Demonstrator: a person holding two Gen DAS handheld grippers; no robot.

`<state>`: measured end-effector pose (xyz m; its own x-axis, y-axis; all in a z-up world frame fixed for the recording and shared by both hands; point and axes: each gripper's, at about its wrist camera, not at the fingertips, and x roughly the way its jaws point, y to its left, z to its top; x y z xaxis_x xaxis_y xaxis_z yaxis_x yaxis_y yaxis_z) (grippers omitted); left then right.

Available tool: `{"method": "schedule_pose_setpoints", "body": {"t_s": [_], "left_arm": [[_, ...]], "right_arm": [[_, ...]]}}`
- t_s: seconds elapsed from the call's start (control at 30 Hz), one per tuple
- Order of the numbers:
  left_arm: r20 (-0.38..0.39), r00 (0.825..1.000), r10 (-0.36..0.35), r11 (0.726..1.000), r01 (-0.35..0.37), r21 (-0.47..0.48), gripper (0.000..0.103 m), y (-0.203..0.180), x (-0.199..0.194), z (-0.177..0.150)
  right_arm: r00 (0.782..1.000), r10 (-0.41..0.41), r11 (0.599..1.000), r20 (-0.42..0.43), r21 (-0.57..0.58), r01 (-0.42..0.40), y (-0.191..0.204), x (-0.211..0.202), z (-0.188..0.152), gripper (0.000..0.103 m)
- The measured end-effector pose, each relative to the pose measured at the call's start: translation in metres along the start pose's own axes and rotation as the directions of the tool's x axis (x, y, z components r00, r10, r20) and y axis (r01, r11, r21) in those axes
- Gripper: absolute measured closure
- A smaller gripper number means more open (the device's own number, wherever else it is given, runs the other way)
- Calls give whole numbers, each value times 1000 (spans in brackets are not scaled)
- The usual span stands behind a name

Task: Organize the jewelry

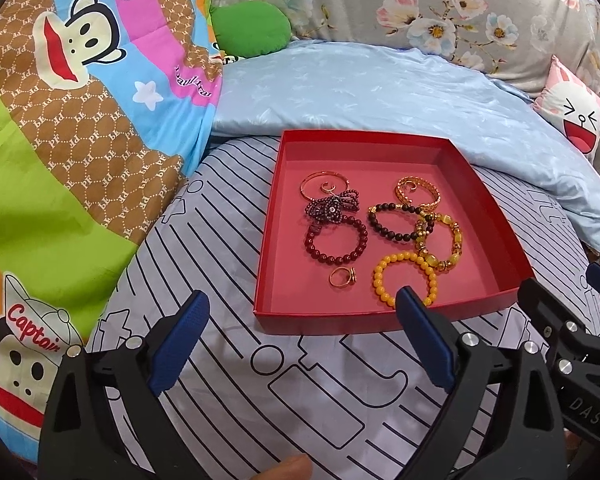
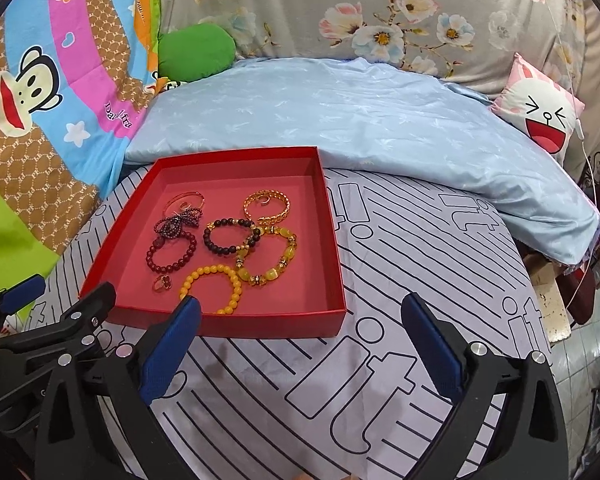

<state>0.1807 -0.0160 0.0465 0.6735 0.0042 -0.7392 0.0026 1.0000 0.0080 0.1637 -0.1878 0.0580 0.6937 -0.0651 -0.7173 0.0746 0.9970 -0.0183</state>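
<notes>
Both the left gripper (image 1: pixel 300 344) and right gripper (image 2: pixel 300 344) gape empty; the yellow bead bracelet (image 1: pixel 405 278), lower right of the red box (image 1: pixel 380 322), looks light, slippery; pinch one bead strand.

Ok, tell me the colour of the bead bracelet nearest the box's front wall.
Yellow-orange; the bead bracelet shows best in the right wrist view.

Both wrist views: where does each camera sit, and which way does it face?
Left wrist: on the open left gripper, angled down at the red cardboard tray; right gripper at right edge.
Right wrist: on the open right gripper, tray ahead-left; left gripper at left edge.
Shared: tray, yellow bead bracelet.
</notes>
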Motion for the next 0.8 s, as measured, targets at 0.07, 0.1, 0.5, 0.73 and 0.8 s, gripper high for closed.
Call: {"method": "schedule_pose_setpoints", "body": {"t_s": [0.07,0.1,0.5,0.73,0.8], "left_arm": [[-1,1000,0,1000,0,1,13,0,0,0],[-1,1000,-1,1000,1,0,13,0,0,0],[-17,1000,-1,1000,1,-6,8,1,3,-5],[-23,1000,-11,1000,11,-5,7,0,5,-6],[-25,1000,-13,1000,13,-4,7,0,5,-7]], "right_arm": [[1000,1,1000,0,4,-1,0,0,-1,6],[1000,1,1000,1,4,-1,0,0,-1,6],[1000,1,1000,-7,19,-1,-1,1,-7,6],[1000,-10,1000,-5,28,11,-1,1,-9,6],[1000,-11,999,-7,32,11,-2,1,-10,6]]}}
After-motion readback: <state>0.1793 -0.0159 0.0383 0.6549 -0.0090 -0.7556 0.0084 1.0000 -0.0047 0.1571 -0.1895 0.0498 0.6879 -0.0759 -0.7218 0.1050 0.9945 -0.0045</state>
